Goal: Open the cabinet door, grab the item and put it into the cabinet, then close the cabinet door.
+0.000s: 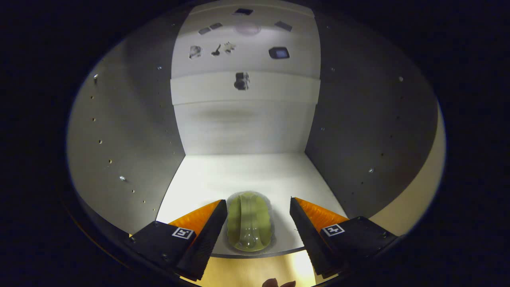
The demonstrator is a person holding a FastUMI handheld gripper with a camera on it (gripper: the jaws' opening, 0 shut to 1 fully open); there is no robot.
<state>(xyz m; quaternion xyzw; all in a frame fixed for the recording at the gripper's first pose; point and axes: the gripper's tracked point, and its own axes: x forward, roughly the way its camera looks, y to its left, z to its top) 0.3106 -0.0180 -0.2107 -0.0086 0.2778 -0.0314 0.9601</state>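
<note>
I am looking into the open cabinet, whose white floor (247, 171) runs back to a pale rear wall (245, 127). A yellow-green ribbed item (249, 225) lies on that floor right at its front edge. My gripper (258, 201) is open, with the item low between the two fingers. The left finger (207, 231) is close against the item's side, while the right finger (308, 231) stands well apart from it. Neither pad presses on it.
Grey side walls with rows of small peg holes close in on the left (131, 131) and right (366, 119). Small dark marks dot the upper rear wall (242, 81). Below the cabinet's front edge, part of a person's hand (275, 283) is visible.
</note>
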